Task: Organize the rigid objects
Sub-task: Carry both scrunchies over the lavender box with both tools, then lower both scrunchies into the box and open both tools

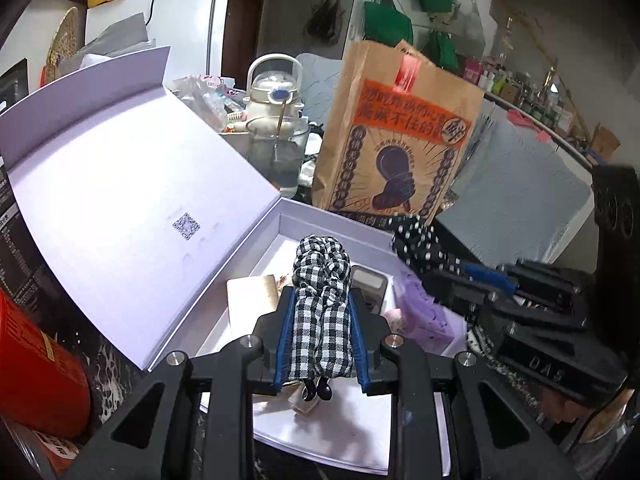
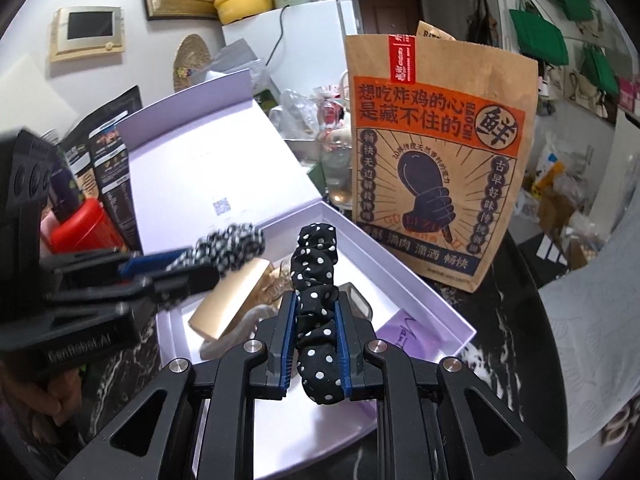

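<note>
My left gripper (image 1: 320,300) is shut on a black-and-white checked scrunchie (image 1: 323,280) and hovers over the open white box (image 1: 288,212). My right gripper (image 2: 316,300) is shut on a black scrunchie with white dots (image 2: 316,276), also above that box (image 2: 424,292). In the left wrist view the right gripper (image 1: 452,276) comes in from the right with the dotted scrunchie (image 1: 416,240). From the right wrist camera the left gripper (image 2: 176,264) enters from the left holding the checked scrunchie (image 2: 232,246). Inside the box lie a gold rectangular case (image 2: 228,304), a purple card (image 1: 424,316) and a dark case (image 1: 370,284).
The box's lid (image 1: 120,184) stands open toward the left. A tall brown paper bag (image 2: 436,168) stands just behind the box. A glass jar (image 1: 280,152) and a white kettle (image 1: 274,88) are behind it. A red container (image 1: 36,364) sits at the left on the dark marble table (image 2: 504,320).
</note>
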{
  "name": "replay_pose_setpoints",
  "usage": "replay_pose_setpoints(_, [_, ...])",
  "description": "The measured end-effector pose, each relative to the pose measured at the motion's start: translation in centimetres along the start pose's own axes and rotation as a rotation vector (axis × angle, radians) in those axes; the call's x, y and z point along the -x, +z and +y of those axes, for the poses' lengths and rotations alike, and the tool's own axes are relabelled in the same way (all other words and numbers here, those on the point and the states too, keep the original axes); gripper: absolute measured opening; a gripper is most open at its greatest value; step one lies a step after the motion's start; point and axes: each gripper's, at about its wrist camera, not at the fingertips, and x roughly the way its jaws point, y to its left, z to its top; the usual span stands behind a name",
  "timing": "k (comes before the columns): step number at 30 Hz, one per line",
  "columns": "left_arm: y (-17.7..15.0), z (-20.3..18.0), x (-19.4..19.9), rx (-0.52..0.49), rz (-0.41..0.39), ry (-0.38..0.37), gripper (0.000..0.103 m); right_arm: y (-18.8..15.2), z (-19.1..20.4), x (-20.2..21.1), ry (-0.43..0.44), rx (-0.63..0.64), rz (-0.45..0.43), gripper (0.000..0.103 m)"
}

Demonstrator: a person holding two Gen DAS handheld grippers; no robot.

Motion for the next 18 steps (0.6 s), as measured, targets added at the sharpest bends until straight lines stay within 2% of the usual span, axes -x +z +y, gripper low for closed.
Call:
replay_pose_setpoints(5, [-0.4,0.3,-0.7,-0.024,0.009,0.053,0.025,0.1,0.1,-1.3,-0.029,-0.022,0.000,0.018])
replay_pose_setpoints(10, [-0.7,0.3,-1.6,-0.049,0.027,0.098,0.025,-0.8,0.8,-3.2,-0.087,0.001,0.042,0.018])
replay_pose_setpoints(18, [-1.0,0.1,-3.3,-0.069,0.074,0.145,0.025,-2.2,0.5,-4.8,-0.090,0.001,0.090,0.019])
